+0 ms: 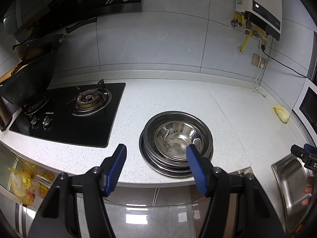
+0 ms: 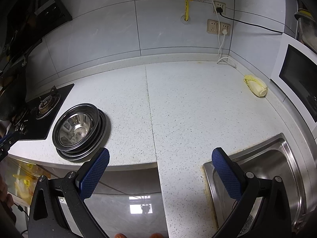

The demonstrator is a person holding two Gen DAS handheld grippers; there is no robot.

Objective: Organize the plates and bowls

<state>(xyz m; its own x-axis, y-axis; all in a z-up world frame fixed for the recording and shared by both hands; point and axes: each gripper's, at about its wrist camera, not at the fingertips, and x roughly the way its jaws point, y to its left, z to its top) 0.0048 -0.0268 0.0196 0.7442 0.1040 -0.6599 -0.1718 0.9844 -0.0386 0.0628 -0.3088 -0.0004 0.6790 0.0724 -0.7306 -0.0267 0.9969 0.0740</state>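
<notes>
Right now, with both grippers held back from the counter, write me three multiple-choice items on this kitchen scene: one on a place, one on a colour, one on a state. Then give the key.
1. Where does the stack of steel bowls and plates sit?
A. In the sink
B. On the counter, between the gas stove and the sink
C. On the stove burner

2. What colour are the pads on each gripper's jaws?
A. Blue
B. Red
C. Green

3. How does the left gripper stand?
A. Shut on a bowl
B. Shut on nothing
C. Open, holding nothing

Key: B, the stack rests on the speckled counter, with the gas stove to its left and the sink to its right. A, both grippers, the right gripper too, show blue textured pads. C, its jaws stand apart with only counter and stack seen past them.
</notes>
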